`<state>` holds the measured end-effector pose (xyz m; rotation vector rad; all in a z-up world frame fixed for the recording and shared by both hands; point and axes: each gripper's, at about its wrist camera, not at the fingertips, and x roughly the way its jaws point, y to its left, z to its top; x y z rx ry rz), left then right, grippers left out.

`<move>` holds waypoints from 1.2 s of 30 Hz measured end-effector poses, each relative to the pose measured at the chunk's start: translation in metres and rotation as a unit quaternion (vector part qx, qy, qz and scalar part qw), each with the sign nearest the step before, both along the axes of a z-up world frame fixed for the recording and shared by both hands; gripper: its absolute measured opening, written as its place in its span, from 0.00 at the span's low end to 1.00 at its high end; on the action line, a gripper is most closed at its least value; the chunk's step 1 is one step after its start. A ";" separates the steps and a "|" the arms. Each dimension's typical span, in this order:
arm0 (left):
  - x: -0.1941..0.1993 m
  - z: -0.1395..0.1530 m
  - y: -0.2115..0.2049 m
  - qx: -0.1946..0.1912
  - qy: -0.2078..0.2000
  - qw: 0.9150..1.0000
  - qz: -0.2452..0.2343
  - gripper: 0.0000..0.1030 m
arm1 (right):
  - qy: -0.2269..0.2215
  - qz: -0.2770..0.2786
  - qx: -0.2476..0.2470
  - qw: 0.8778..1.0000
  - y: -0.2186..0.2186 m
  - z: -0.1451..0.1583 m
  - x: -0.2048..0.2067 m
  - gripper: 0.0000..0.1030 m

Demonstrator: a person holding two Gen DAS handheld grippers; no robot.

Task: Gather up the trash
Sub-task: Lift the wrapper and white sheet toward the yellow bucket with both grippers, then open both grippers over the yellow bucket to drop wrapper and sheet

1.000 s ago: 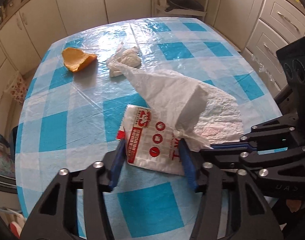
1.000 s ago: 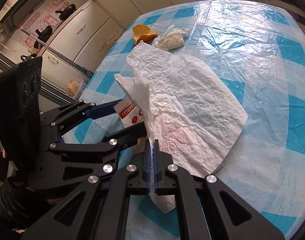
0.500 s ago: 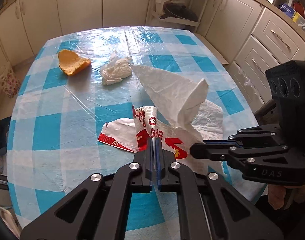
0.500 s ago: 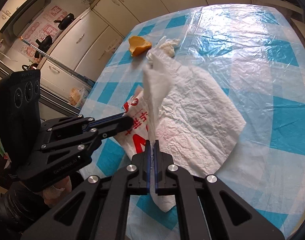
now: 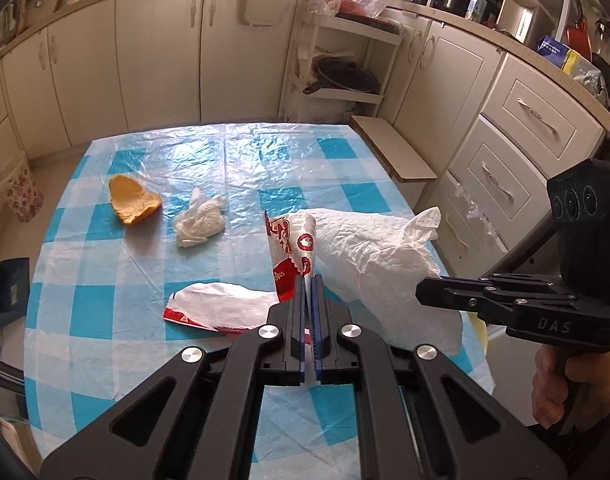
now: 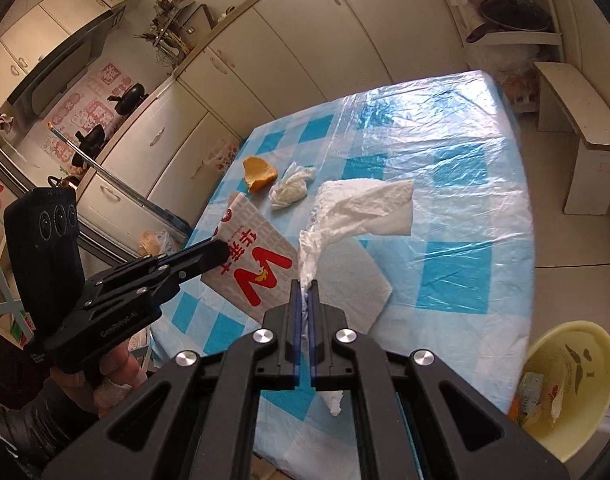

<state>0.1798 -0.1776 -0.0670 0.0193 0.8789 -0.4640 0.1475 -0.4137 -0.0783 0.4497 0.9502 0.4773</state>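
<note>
We see a table point(image 5: 105, 344) under a blue-and-white checked plastic cloth, set in a kitchen of cream cabinets point(image 5: 157, 52) with a low wooden bench point(image 6: 577, 120) beside it. Our left gripper point(image 5: 307, 292) is clamped on a red-and-white wrapper point(image 5: 289, 248), lifted off the cloth; our right gripper point(image 6: 304, 292) is pinched tight on a white paper towel point(image 6: 361, 208) — both jaws fully closed. An orange peel point(image 5: 133, 204) and a crumpled tissue point(image 5: 199, 220) lie further back. A yellow bin point(image 6: 569, 380) stands on the floor near the table's edge.
</note>
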 end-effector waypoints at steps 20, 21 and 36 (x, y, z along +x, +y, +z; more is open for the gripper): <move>-0.042 0.007 -0.149 0.008 -0.041 0.995 -0.088 0.03 | -0.027 -0.173 -0.020 0.984 -0.152 0.022 -0.067 0.03; -0.045 0.007 -0.157 0.005 -0.042 0.995 -0.094 0.03 | -0.019 -0.178 -0.033 0.983 -0.157 0.019 -0.069 0.03; -0.061 -0.029 -0.238 -0.053 0.047 0.986 -0.153 0.03 | 0.155 -0.108 -0.199 0.962 -0.168 -0.103 -0.064 0.04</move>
